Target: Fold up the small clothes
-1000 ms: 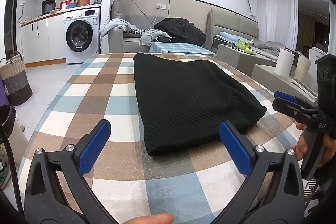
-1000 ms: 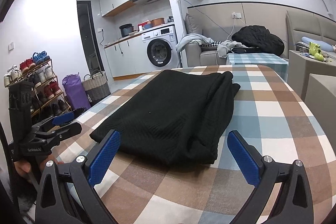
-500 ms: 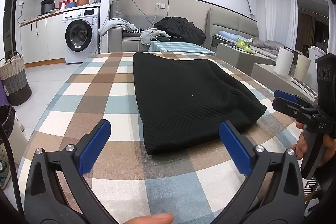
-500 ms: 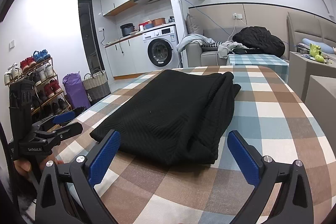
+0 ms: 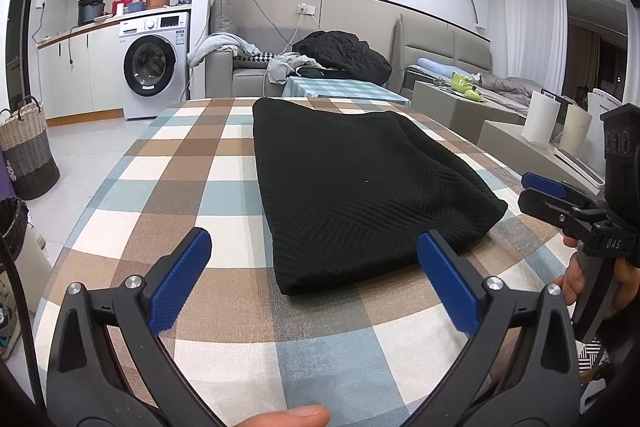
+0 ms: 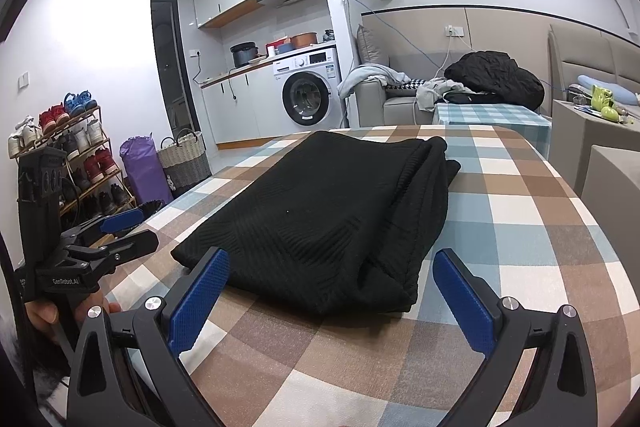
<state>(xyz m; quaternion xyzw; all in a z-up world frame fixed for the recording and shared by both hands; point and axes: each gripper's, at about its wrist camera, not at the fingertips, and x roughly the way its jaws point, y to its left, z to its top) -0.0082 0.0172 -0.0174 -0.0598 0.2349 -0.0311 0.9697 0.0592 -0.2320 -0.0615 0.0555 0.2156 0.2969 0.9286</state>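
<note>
Both grippers, left [image 5: 314,279] and right [image 6: 330,291], gape wide and empty at lower frame; the soft, floppy black sweater [image 5: 356,183] seems best pinched at its near corners

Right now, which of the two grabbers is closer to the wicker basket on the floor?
Left. The left gripper is on the wicker basket's side of the table; the right gripper is across the black garment, farther away.

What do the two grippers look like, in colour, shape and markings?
Both are black plastic clamps with silver screws. The left gripper and right gripper have textured blue pads on long tapered fingers. White lettering marks the bodies: "GenRobot.AI" on the left, "DAS" on the right. No cables show.
</note>
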